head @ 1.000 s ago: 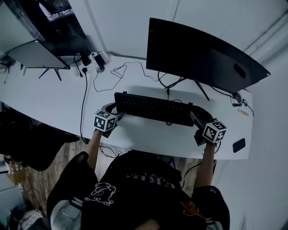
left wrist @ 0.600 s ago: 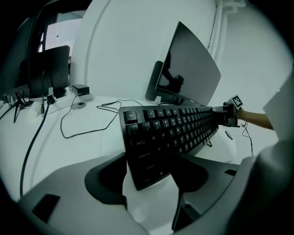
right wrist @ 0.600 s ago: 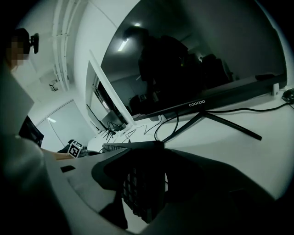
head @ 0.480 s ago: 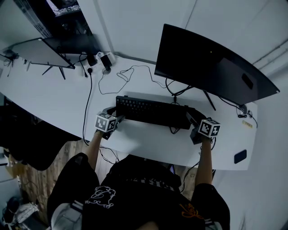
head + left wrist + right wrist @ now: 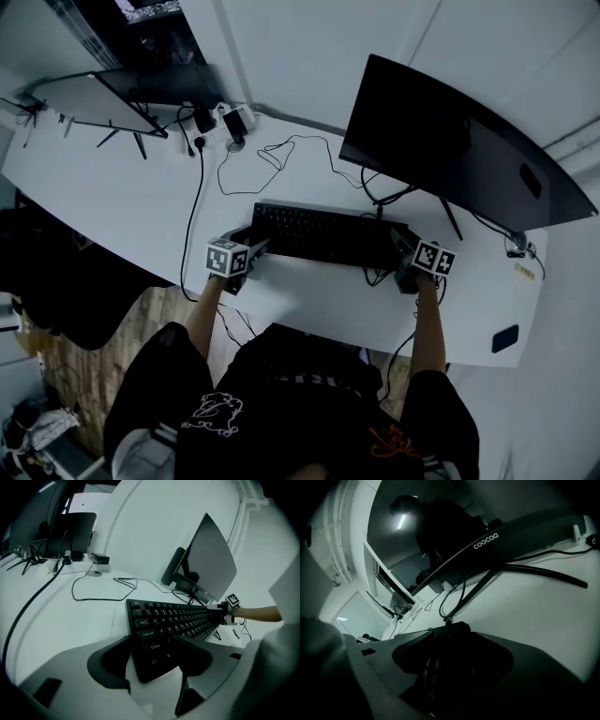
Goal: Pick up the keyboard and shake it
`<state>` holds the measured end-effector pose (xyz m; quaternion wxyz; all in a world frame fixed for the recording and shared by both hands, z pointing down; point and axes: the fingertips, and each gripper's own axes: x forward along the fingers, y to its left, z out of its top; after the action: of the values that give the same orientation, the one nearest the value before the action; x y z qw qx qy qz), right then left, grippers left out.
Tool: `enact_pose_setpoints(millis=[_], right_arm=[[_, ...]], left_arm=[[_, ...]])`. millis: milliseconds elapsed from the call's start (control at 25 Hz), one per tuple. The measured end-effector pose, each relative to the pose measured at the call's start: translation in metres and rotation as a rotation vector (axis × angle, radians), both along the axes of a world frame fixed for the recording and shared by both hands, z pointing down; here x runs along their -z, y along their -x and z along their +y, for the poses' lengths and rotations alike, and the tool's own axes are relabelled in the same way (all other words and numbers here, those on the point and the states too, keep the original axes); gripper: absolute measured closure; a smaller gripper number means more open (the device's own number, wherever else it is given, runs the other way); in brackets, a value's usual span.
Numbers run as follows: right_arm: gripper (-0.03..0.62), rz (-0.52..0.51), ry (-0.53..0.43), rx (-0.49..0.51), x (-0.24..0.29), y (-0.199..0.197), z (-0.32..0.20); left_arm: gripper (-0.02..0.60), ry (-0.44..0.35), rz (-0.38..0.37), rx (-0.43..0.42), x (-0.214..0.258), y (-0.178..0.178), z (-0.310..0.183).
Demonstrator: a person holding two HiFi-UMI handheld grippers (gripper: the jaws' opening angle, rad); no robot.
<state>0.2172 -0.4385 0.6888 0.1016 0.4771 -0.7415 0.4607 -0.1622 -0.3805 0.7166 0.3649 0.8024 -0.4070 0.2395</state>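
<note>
**Keyboard between both grippers, right end in shadow**

Your left gripper [image 5: 154, 667] has its jaws clamped on the left end of the keyboard [image 5: 176, 620], covering part of the bottom key row. Your right gripper [image 5: 445, 663] has its jaws opening with the keyboard's right end between them, and that end is almost lost in darkness. The keyboard spans the white bench [image 5: 122, 202] before the monitor [image 5: 450, 159], which hides the surface behind it.

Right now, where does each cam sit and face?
Head view: on the head, steeply down at desk, keyboard, monitor; shows both arms, left claw, right claw.
Left gripper view: on left claw, along keyboard toward right claw; jaws clamp its left end.
Right gripper view: low, up under monitor; jaws opening, keyboard's right end between them.
Shared: keyboard, monitor in all.
</note>
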Motion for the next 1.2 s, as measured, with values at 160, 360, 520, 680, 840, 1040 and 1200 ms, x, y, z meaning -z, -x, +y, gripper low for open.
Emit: enact_pose_setpoints(millis=[160,360,520,680,840,1040,1200], right_arm=[[0.349,0.081,-0.007,-0.024,-0.011,-0.005,0.001],[0.358,0.092,-0.028,-0.037,-0.005,-0.005,0.002],[0.358,0.142,-0.043,-0.007,0.004,-0.006,0.010],[0.358,0.197,-0.081,0.047,0.021,-0.007,0.024],[0.390,0.142,-0.141,0.059,0.049,-0.003,0.045],[0.422,0.076,-0.204,0.061,0.088,0.008,0.081],[0.436,0.031,-0.271,0.053,0.122,0.019,0.113]], left_arm=[[0.294,-0.033,0.004,0.008,0.000,-0.001,0.000],[0.293,-0.047,0.000,0.014,0.003,0.001,0.001],[0.296,-0.097,-0.075,-0.005,0.012,0.004,0.002],[0.296,-0.163,-0.105,-0.040,0.035,-0.004,0.005],[0.302,-0.242,-0.067,-0.039,0.071,-0.021,0.013],[0.318,-0.326,0.057,-0.039,0.121,-0.060,0.038],[0.339,-0.378,0.114,-0.088,0.154,-0.101,0.068]])
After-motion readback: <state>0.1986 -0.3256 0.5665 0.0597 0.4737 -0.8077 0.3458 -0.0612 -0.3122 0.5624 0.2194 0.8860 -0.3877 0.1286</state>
